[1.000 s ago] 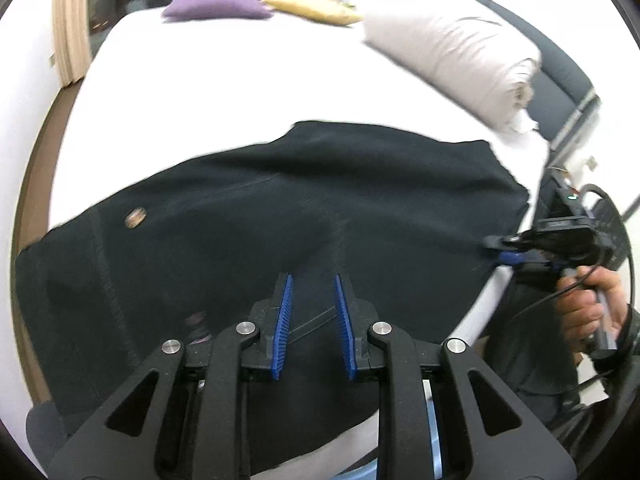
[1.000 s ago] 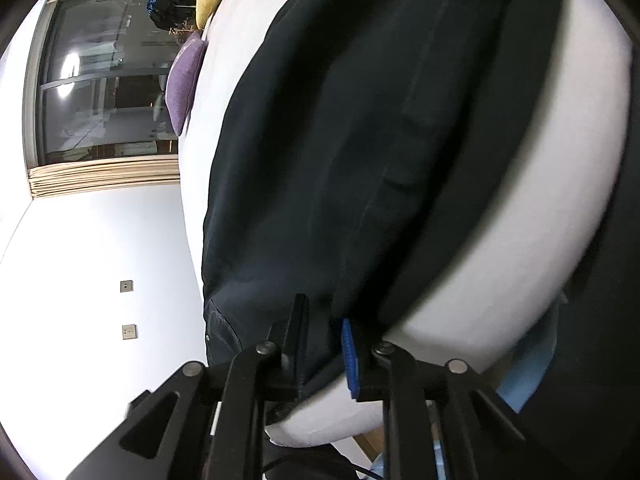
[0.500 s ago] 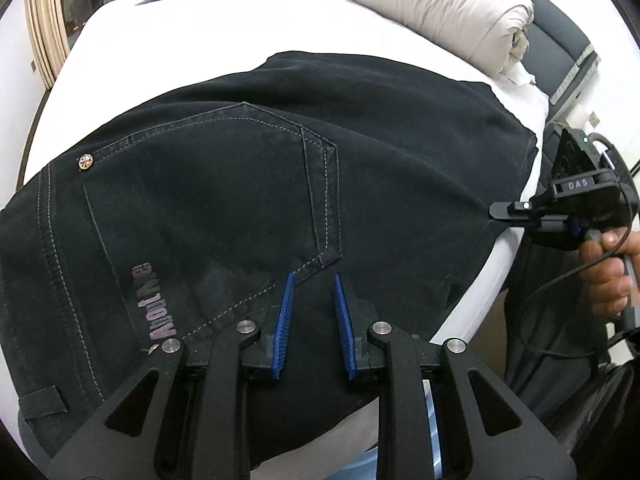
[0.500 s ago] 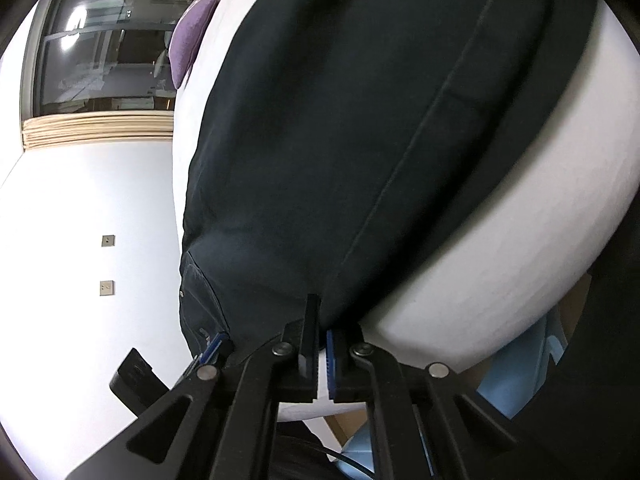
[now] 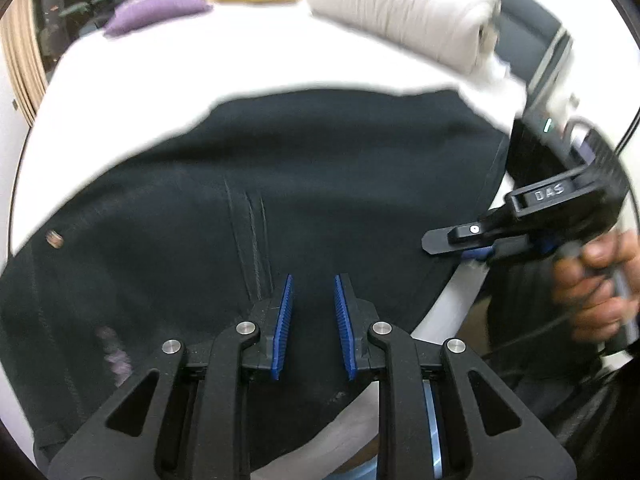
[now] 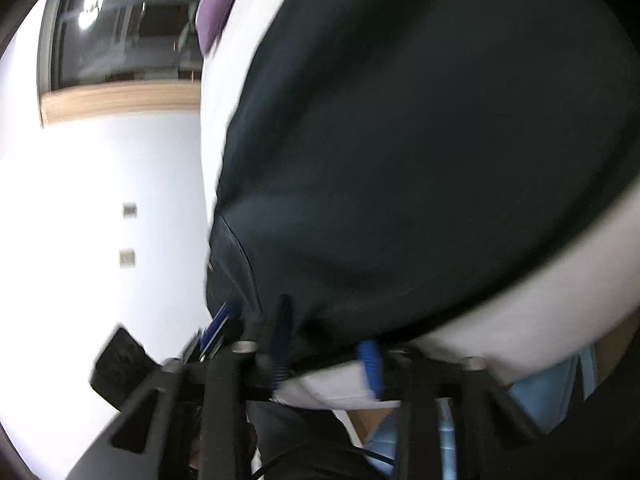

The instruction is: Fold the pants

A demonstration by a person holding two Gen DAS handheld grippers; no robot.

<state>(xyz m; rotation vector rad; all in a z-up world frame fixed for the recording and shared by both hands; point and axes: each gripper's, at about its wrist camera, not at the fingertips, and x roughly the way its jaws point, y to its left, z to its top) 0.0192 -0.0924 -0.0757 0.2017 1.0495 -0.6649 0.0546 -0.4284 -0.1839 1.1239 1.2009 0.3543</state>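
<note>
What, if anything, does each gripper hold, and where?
Nothing is gripped. On the right gripper the jaws have just been opening, an edge of the black pants loose between them; the left gripper stands open.

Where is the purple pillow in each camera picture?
Left wrist view: the purple pillow lies at the top left, at the far end of the white bed.
Right wrist view: it shows at the top, left of middle, beside the window.
Shared landmark: the black pants spread on the bed.
</note>
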